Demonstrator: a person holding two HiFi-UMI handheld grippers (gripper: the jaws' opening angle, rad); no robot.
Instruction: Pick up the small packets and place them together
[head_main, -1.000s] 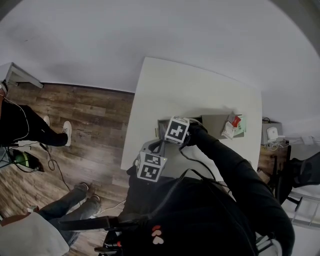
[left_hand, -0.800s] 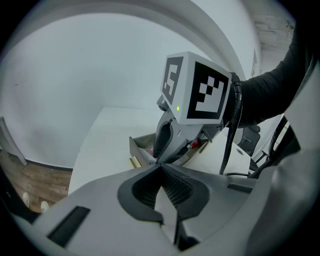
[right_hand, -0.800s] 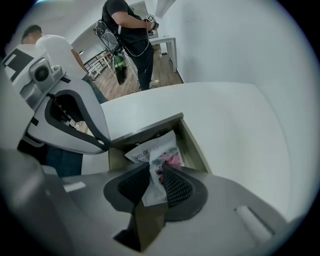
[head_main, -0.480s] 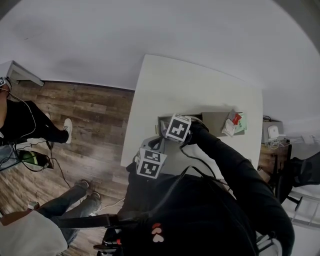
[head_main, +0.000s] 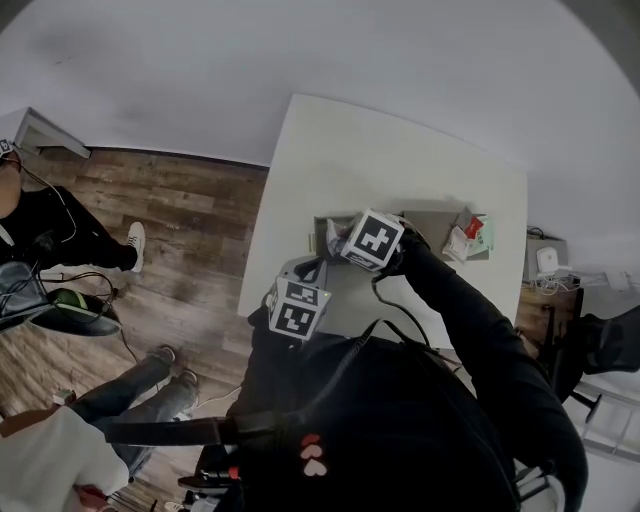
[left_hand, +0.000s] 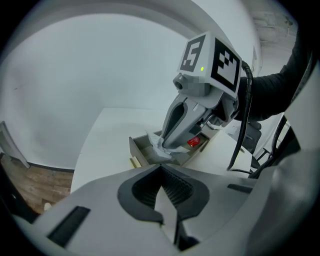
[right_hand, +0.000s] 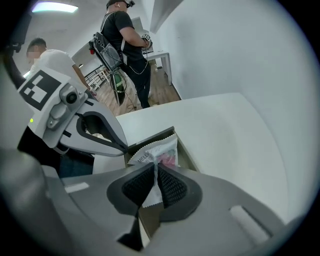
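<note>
Fingers of the right gripper (right_hand: 156, 172) had just been closing and pinched a white packet (right_hand: 159, 150), its print partly hidden; the left gripper (left_hand: 161, 171) was closed, empty.

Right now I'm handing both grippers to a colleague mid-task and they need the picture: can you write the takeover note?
Left gripper: shut, empty, held near the front edge of the table.
Right gripper: its jaws have just been closing and now pinch a white packet by its edge, over the left end of the grey tray.
Other packets, one of them red, lie heaped at the tray's right end.
Done: one packet gripped.
Left: probably carry it to that heap, release it, then check the tray for more.
</note>
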